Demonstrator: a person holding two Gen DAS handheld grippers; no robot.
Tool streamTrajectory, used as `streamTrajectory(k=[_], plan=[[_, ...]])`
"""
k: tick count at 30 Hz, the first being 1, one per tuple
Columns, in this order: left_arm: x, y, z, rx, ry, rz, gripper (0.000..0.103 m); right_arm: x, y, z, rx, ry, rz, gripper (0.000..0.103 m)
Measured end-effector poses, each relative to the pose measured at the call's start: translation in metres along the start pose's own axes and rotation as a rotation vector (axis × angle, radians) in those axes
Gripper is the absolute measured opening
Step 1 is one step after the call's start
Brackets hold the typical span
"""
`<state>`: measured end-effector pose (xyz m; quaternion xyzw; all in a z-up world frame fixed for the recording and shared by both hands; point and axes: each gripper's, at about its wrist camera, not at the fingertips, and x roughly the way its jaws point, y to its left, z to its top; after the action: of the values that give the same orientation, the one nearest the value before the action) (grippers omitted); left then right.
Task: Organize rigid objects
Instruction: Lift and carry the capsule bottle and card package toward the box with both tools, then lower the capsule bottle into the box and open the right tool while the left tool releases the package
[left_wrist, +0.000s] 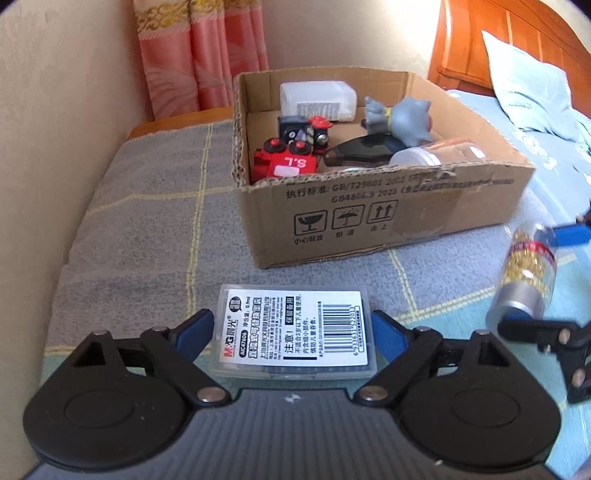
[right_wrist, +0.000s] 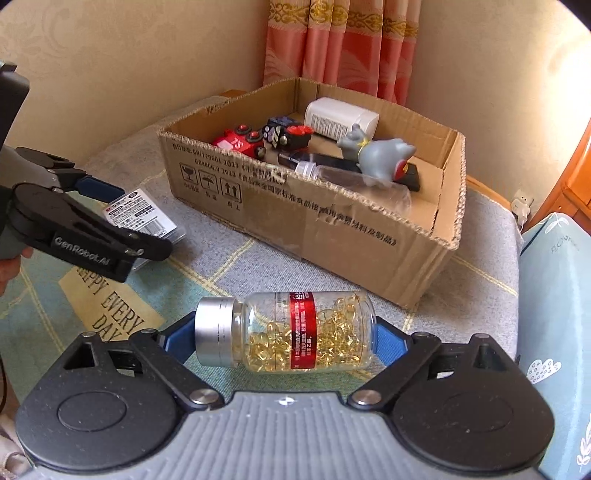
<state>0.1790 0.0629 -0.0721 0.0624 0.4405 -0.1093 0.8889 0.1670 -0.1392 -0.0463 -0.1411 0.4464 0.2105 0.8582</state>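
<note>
The box (left_wrist: 388, 206) already held toys. The left gripper (left_wrist: 291, 332) squeezed a case (left_wrist: 293, 328); the right gripper (right_wrist: 284, 332) squeezed a bottle (right_wrist: 295, 332), both still outside.

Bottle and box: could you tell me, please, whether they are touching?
Apart. The right wrist view shows a strip of grey blanket between the bottle, lying on its side, and the box behind it.
</note>
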Motion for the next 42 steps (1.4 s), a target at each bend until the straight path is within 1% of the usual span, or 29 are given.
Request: streamTrajectory(k=[5, 8, 11, 14, 19, 23, 28, 29, 30, 31, 33, 36, 42], plan=[[-0.022, -0.001, 0.003, 0.024, -0.026, -0.018, 0.09, -0.025, -0.008, 0.011, -0.003, -0.049, 0.012, 0.097], [-0.034, -0.001, 0.01, 0.028, -0.047, -0.035, 0.09, -0.04, -0.017, 0.024, 0.002, -0.101, 0.014, 0.097], [-0.045, -0.003, 0.02, 0.034, -0.075, -0.055, 0.09, -0.05, -0.026, 0.042, 0.001, -0.162, -0.011, 0.097], [-0.054, -0.004, 0.035, 0.053, -0.111, -0.053, 0.09, -0.045, -0.036, 0.063, 0.01, -0.191, -0.047, 0.097], [-0.06, -0.009, 0.072, 0.106, -0.179, -0.051, 0.09, -0.016, -0.063, 0.096, 0.067, -0.166, -0.066, 0.097], [-0.05, -0.015, 0.107, 0.146, -0.22, -0.024, 0.09, 0.012, -0.076, 0.11, 0.11, -0.125, -0.079, 0.097], [-0.027, -0.025, 0.146, 0.16, -0.213, -0.042, 0.09, 0.033, -0.081, 0.111, 0.152, -0.099, -0.078, 0.097], [-0.025, -0.026, 0.15, 0.17, -0.212, -0.044, 0.09, 0.034, -0.082, 0.11, 0.154, -0.095, -0.083, 0.099], [-0.019, -0.029, 0.157, 0.179, -0.21, -0.045, 0.09, 0.035, -0.082, 0.109, 0.15, -0.097, -0.083, 0.102], [-0.014, -0.033, 0.163, 0.185, -0.21, -0.045, 0.09, 0.034, -0.084, 0.108, 0.148, -0.106, -0.087, 0.103], [-0.005, -0.041, 0.172, 0.197, -0.207, -0.048, 0.09, 0.027, -0.085, 0.106, 0.146, -0.133, -0.087, 0.103], [0.006, -0.053, 0.183, 0.209, -0.2, -0.061, 0.09, 0.018, -0.088, 0.104, 0.161, -0.142, -0.086, 0.103], [0.034, -0.082, 0.207, 0.24, -0.178, -0.092, 0.09, 0.006, -0.091, 0.088, 0.193, -0.131, -0.081, 0.103]])
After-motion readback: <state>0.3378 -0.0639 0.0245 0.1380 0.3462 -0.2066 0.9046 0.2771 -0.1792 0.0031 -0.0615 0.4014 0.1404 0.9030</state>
